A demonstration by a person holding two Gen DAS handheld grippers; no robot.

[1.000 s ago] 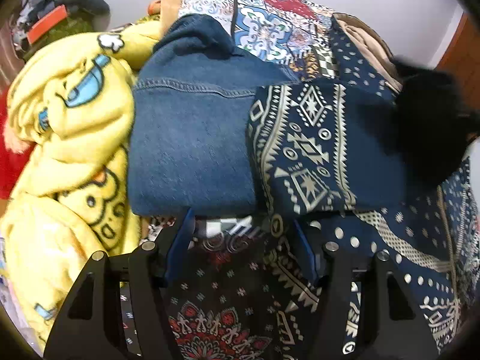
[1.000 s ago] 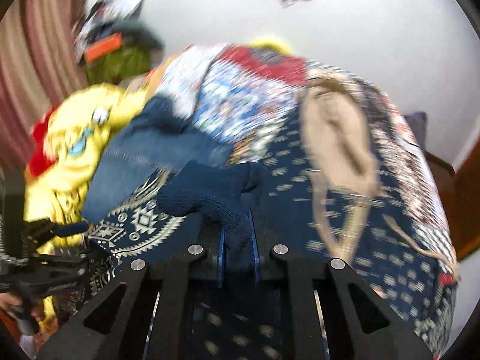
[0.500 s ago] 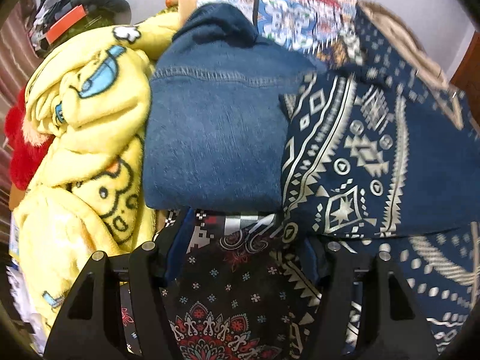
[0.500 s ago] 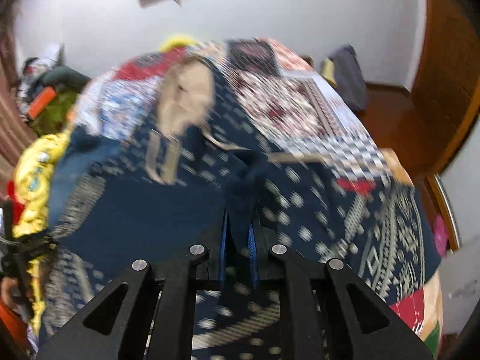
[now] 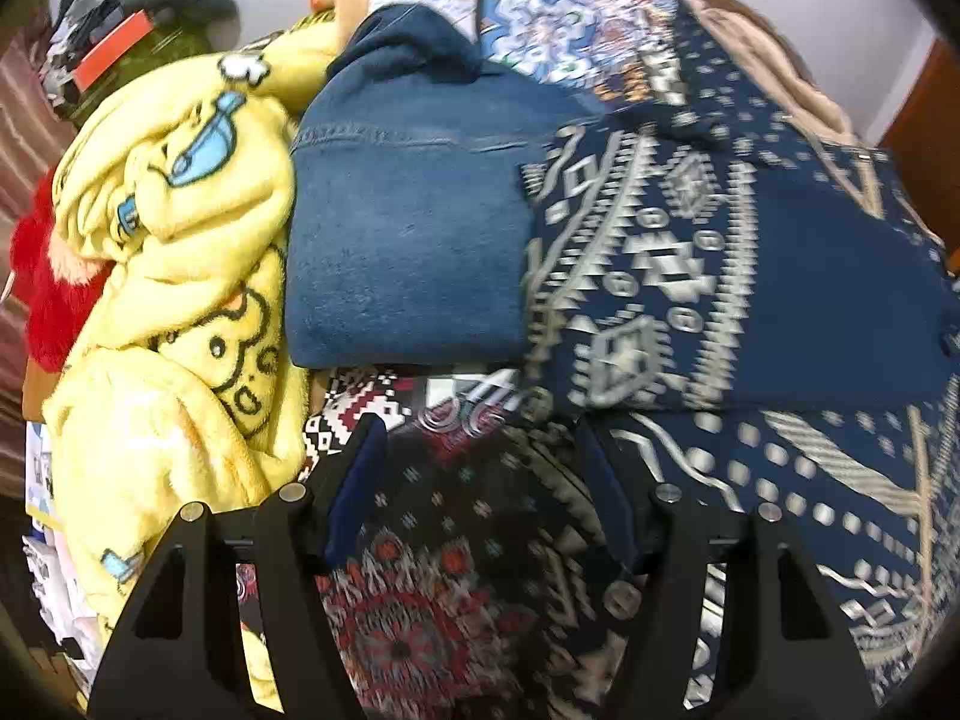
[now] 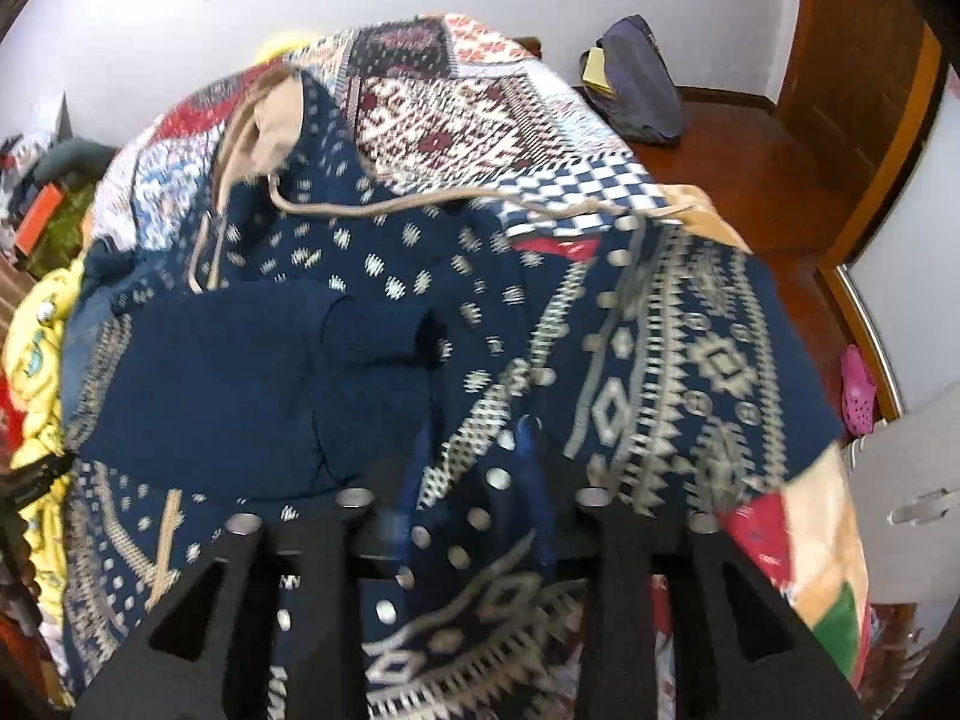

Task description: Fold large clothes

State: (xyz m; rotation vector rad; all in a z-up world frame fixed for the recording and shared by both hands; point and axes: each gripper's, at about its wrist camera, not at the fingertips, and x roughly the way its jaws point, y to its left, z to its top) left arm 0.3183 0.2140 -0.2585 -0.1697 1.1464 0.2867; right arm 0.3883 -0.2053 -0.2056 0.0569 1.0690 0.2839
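A navy hoodie [image 6: 372,276] with cream geometric patterns lies spread on the patchwork bed [image 6: 456,102]; its left sleeve [image 5: 690,276] is folded across the body, the cuff [image 6: 384,336] resting mid-chest. A tan-lined hood [image 6: 270,120] and drawstring lie at the far end. My right gripper [image 6: 471,438] hovers open over the hoodie's lower front, holding nothing. My left gripper [image 5: 480,444] is open and empty at the hoodie's lower left edge, over a dark patterned part of the bedspread [image 5: 450,540].
Folded blue jeans [image 5: 402,228] and a yellow cartoon blanket [image 5: 174,276] lie left of the hoodie. A red plush [image 5: 42,276] is beyond them. A dark bag [image 6: 636,78] sits on the wooden floor [image 6: 750,162] at right, pink shoes [image 6: 858,390] by a door.
My right gripper carried the sleeve cuff across the hoodie, let it go on the chest and opened, then pulled back toward the right. My left gripper barely moved.
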